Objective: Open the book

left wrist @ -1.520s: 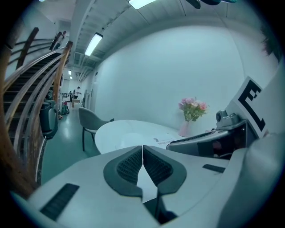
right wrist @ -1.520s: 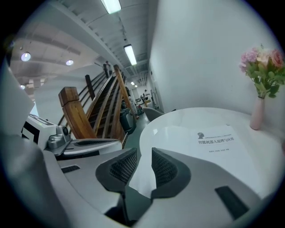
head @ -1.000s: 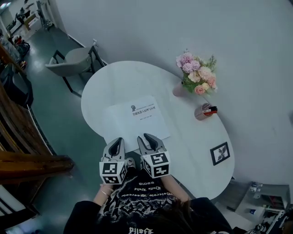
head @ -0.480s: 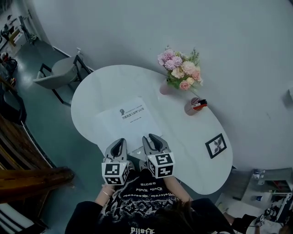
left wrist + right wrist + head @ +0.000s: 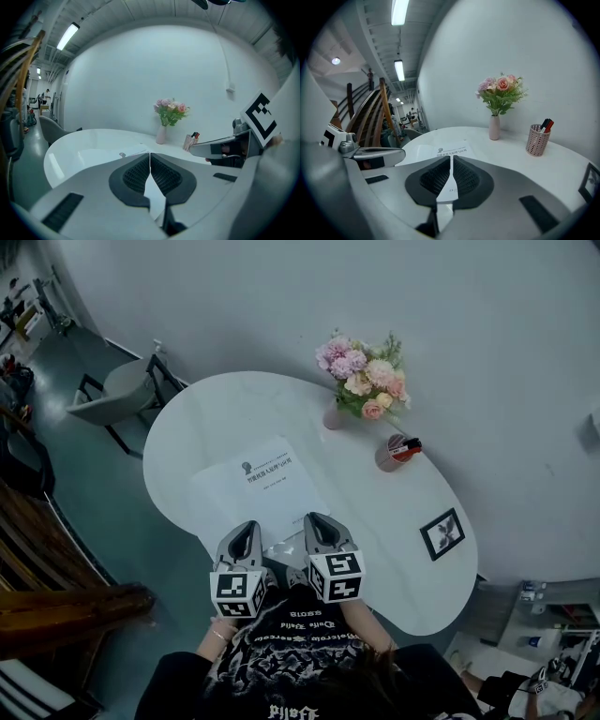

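A shut book point(image 5: 261, 486) with a white printed cover lies flat on the white table point(image 5: 375, 512), close to its near edge. My left gripper point(image 5: 242, 531) hovers at the book's near edge, and its jaws are shut with nothing seen between them point(image 5: 150, 155). My right gripper point(image 5: 317, 520) sits beside it over the book's near right corner. Its jaws have just been closing and now stand together point(image 5: 451, 160), with nothing visibly between the pads. The book's cover point(image 5: 452, 151) shows just ahead of and below them.
A vase of pink flowers point(image 5: 361, 381) stands at the table's far side. A pink pen cup point(image 5: 392, 454) is to its right, and a small framed picture point(image 5: 442, 533) lies near the right edge. A grey chair point(image 5: 117, 390) stands beyond the table's left end.
The right gripper's jaws were spread and now stand together. Both grippers have edged forward over the book's near edge, and the head view has shifted.
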Demonstrator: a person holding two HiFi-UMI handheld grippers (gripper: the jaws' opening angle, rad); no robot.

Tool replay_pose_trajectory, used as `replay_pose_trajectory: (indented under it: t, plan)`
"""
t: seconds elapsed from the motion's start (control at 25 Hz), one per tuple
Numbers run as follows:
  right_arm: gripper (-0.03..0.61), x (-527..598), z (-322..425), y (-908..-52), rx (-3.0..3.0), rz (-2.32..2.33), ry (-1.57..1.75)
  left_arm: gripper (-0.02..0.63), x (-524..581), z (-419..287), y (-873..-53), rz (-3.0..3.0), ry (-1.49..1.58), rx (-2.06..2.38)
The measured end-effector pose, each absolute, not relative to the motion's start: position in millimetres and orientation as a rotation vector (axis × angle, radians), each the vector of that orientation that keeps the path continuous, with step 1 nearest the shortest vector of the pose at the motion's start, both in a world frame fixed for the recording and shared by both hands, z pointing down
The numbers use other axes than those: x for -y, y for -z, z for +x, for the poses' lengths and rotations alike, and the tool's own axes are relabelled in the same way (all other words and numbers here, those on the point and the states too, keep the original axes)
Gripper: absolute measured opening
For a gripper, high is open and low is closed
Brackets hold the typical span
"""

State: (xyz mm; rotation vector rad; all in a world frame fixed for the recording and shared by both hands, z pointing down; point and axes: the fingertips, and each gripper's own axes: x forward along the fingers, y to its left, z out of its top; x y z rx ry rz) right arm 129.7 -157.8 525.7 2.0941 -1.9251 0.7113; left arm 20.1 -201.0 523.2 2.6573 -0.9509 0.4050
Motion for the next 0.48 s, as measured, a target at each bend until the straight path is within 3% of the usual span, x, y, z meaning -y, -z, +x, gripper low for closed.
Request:
replay_pose_trajectory:
  t: [0.48]
  plan:
    - [0.026,151.5,144.3,-525.2,1.890,2.129,-0.636,0.025,193.3,19.0,-525.0,2.647,-0.403,0.983]
